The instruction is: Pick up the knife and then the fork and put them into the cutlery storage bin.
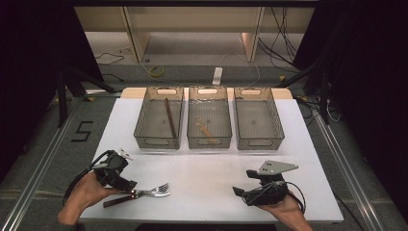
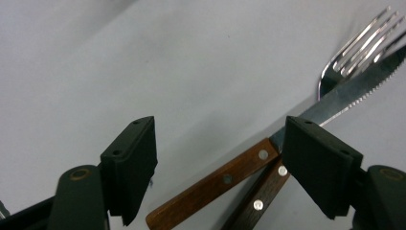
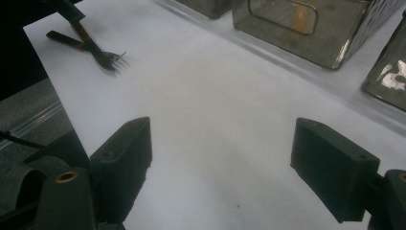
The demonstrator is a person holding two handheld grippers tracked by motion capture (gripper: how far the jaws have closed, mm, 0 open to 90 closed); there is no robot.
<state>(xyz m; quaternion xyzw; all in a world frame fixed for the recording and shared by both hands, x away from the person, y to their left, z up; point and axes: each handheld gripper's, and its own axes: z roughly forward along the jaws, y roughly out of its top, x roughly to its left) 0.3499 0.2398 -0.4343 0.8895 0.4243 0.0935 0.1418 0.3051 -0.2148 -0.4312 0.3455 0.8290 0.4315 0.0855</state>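
Observation:
A steel fork (image 1: 161,189) and a serrated knife (image 1: 115,202) lie crossed on the white table top (image 1: 207,168) at the front left. My left gripper (image 1: 127,185) hovers over their handles. In the left gripper view its jaws (image 2: 218,129) stand open, with the knife's wooden handle (image 2: 215,184) and the fork's darker handle (image 2: 261,199) lying between them, untouched by the pads. The fork's tines (image 2: 359,48) show beyond the blade (image 2: 344,98). My right gripper (image 1: 243,182) rests at the front right, open (image 3: 220,139) with only bare table between its jaws.
Three clear bins stand in a row at the back. The left bin (image 1: 156,142) holds a long brown stick (image 1: 170,118), the middle bin (image 1: 209,143) a small wooden utensil (image 1: 204,127), and the right bin (image 1: 260,143) nothing. Cables lie on the floor beyond the table.

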